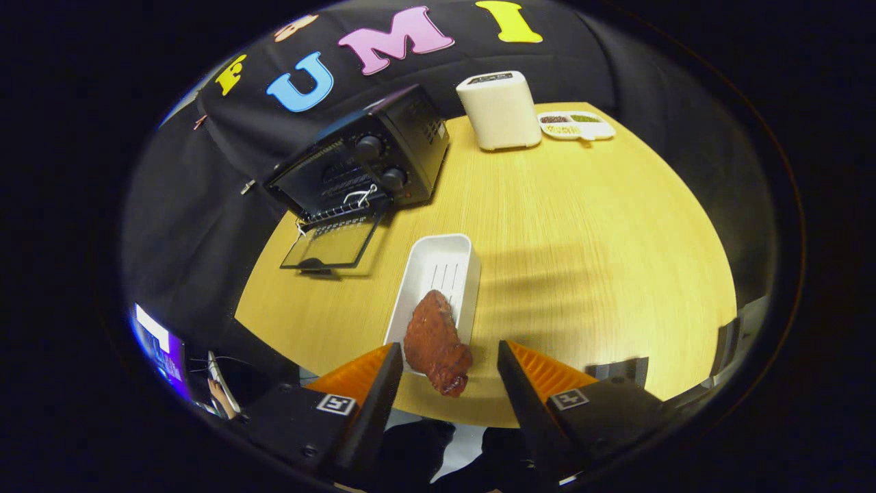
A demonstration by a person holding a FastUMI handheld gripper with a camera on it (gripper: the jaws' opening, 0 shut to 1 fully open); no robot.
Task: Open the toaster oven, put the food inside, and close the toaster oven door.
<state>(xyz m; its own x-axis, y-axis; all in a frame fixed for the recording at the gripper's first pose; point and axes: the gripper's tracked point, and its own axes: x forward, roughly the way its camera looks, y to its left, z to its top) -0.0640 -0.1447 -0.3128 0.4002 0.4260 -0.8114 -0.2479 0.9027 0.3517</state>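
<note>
I see the gripper (450, 356) spread wide, its 2 fingers either side of the reddish-brown piece of meat (436, 342) and touching nothing. The meat hangs half out of the long white plastic tray (452, 267), over the tray's near end.

The small black toaster oven (373, 161) stands well beyond the fingers, its glass door (332, 243) already down flat and the wire rack (342, 212) exposed.

Risks, in my judgement:
- Closing on the meat's overhanging end may tip or drag the light tray.
- A glossy, irregular piece may slip on the carry to the oven.
- The lowered door may be struck on approach.

The round pale wooden table (582, 226) also carries a white boxy appliance (499, 109) and a small divided white dish (576, 125). Black cloth walls the booth.
</note>
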